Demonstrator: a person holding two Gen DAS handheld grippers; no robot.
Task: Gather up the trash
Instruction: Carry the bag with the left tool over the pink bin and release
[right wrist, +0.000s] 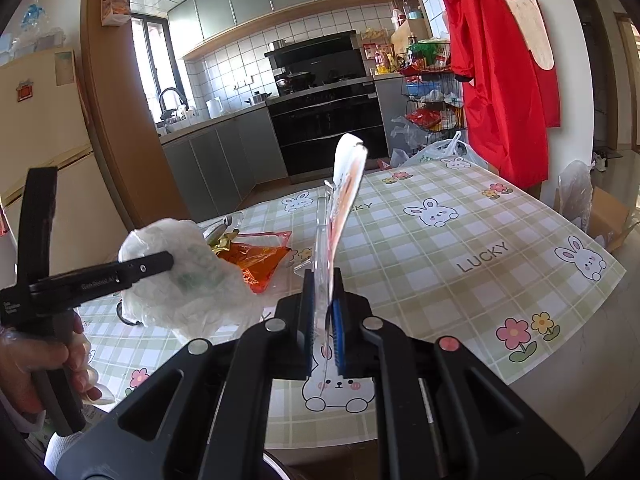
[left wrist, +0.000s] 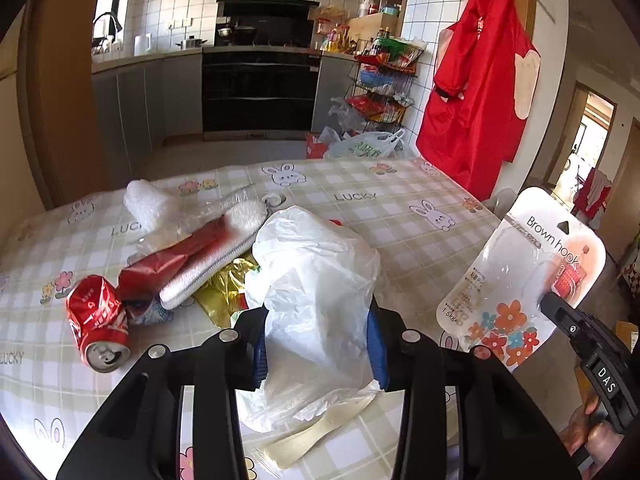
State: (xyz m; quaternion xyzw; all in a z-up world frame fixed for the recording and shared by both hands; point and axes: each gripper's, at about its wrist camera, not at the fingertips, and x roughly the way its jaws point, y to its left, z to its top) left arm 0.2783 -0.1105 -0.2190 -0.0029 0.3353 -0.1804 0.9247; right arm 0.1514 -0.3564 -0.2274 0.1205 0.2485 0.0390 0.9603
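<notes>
Two grippers, both loaded! The left gripper (left wrist: 320,344) clamps a crumpled white plastic bag (left wrist: 316,292), held over the near part of the checked tablecloth (left wrist: 400,216). The right gripper (right wrist: 323,320) pinches a "Brown hook" blister pack (right wrist: 344,188) edge-on, standing upright above the cloth. Left of the bag lie a crushed red can (left wrist: 98,322), a red wrapper (left wrist: 168,260), gold foil (left wrist: 224,288) and a white foam sleeve (left wrist: 146,202).

Left gripper (left wrist: 318,344), right gripper (right wrist: 323,312): jaws clamped.
</notes>
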